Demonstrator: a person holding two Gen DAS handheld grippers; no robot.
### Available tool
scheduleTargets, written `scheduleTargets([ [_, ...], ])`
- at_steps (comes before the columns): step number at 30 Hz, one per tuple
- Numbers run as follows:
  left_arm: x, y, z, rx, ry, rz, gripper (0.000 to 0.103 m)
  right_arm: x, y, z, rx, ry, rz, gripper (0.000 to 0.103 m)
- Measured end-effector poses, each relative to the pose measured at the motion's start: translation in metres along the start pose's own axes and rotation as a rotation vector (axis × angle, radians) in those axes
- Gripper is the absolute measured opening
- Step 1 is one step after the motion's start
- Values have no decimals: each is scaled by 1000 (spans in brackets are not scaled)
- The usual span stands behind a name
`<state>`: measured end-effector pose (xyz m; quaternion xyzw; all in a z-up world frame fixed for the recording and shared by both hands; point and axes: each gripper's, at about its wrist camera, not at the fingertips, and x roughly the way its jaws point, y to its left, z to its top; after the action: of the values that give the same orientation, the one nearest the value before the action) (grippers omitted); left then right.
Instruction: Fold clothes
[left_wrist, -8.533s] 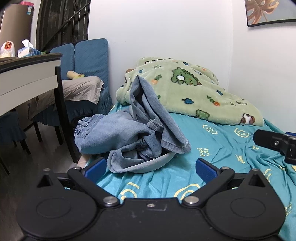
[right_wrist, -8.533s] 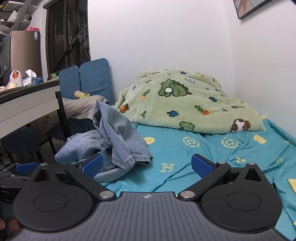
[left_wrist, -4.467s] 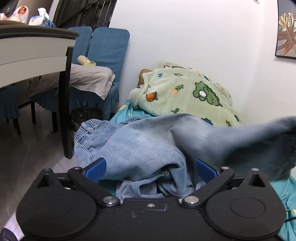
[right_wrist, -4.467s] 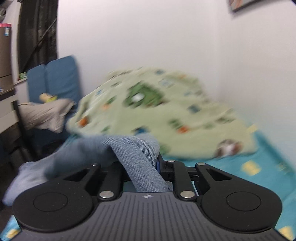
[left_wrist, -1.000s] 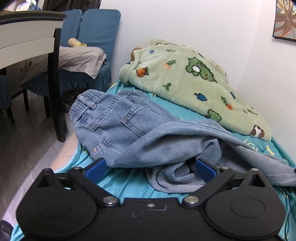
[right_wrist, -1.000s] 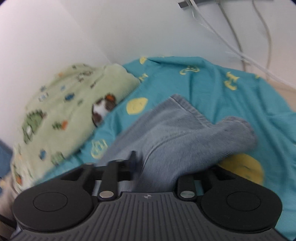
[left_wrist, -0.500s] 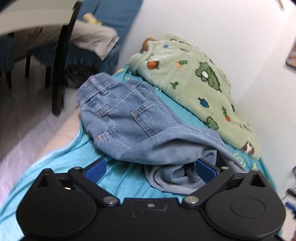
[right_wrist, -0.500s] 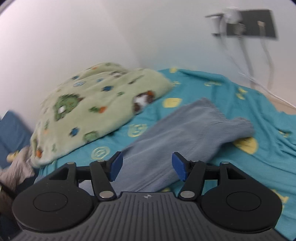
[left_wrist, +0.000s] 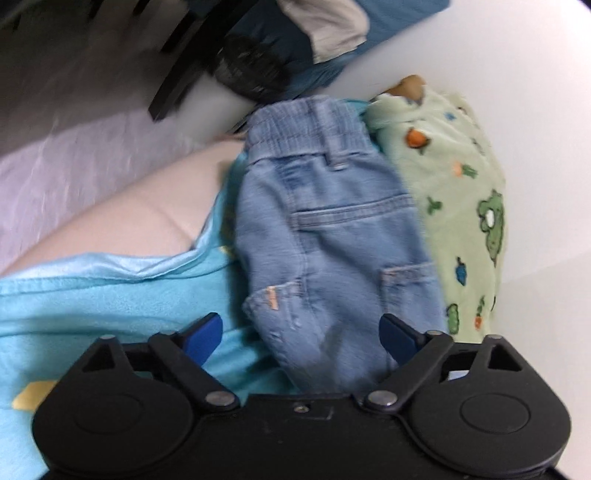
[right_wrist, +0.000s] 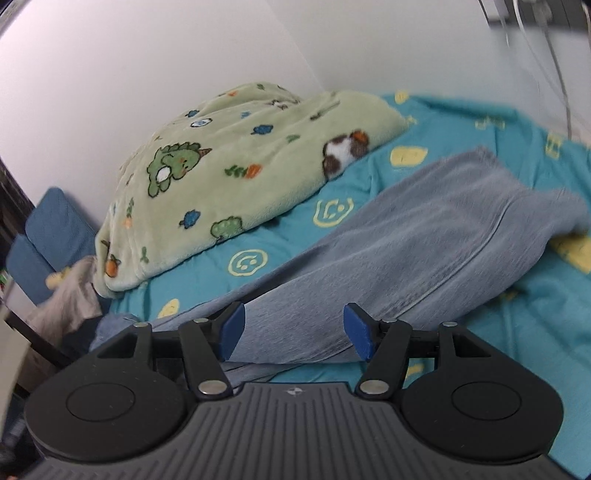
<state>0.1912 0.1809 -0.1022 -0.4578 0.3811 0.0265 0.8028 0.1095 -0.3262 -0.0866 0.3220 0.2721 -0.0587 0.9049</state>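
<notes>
Light blue jeans (left_wrist: 325, 236) lie on the teal bed sheet (left_wrist: 110, 302), back pockets up, elastic waistband at the far end by the bed's edge. My left gripper (left_wrist: 301, 334) is open and hovers over the seat and upper legs of the jeans. In the right wrist view a jeans leg (right_wrist: 424, 254) stretches out flat toward the far right, its hem near the wall. My right gripper (right_wrist: 293, 326) is open just above that leg, holding nothing.
A green cartoon-print fleece blanket (right_wrist: 236, 173) is heaped along the wall beside the jeans; it also shows in the left wrist view (left_wrist: 461, 206). Blue chairs (right_wrist: 48, 236), a dark table leg (left_wrist: 177, 81) and floor lie beyond the bed's edge. Cables (right_wrist: 554, 70) hang on the wall.
My right gripper has let go of the jeans leg, which now lies spread on the sheet, and opened wider. My left gripper has swung to look down over the waistband end.
</notes>
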Motion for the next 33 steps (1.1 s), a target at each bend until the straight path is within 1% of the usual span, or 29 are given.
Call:
scheduleTargets([
  [2, 5, 2, 2, -18, 6, -31, 78, 3, 0, -1, 21, 16, 21, 62],
  [4, 6, 0, 3, -15, -2, -53, 74, 5, 2, -2, 11, 21, 36, 62],
  [6, 6, -3, 3, -3, -17, -70, 65, 7, 3, -2, 4, 26, 40, 62],
  [7, 6, -2, 3, -7, -22, -80, 56, 8, 3, -3, 7, 31, 44, 62],
  [8, 6, -1, 3, -19, -25, -87, 40, 9, 3, -3, 11, 36, 49, 62],
  [9, 4, 1, 3, -32, -32, -89, 29, 8, 4, -4, 7, 37, 52, 62],
  [10, 1, 2, 3, -44, -42, -87, 12, 7, 5, -5, 1, 36, 54, 62],
  [12, -10, 2, 2, -65, -85, -109, 9, 5, 8, -5, -15, 31, 54, 62],
  [15, -34, -6, -1, -64, -154, -148, 8, 0, 12, -5, -44, 11, 49, 62],
  [17, -53, -8, -5, -84, -185, -184, 7, -4, 16, -6, -73, 3, 53, 62],
  [20, -82, -12, -12, -74, -222, -194, 6, -8, 25, -9, -125, -2, 66, 62],
  [24, -107, -8, -24, -102, -213, -209, 6, -12, 42, -16, -218, 6, 90, 61],
  [27, -112, -11, -25, -62, -227, -189, 6, -14, 58, -17, -268, 15, 105, 61],
  [29, -109, -12, -23, -53, -227, -191, 6, -10, 72, -11, -284, 13, 103, 62],
  [31, -104, -9, -20, -63, -223, -193, 6, 2, 89, -5, -309, 13, 96, 67],
  [32, -102, -6, -19, -68, -222, -188, 6, 11, 99, -1, -316, 20, 96, 73],
  [33, -100, -3, -18, -81, -217, -185, 6, 20, 109, 3, -322, 28, 95, 77],
])
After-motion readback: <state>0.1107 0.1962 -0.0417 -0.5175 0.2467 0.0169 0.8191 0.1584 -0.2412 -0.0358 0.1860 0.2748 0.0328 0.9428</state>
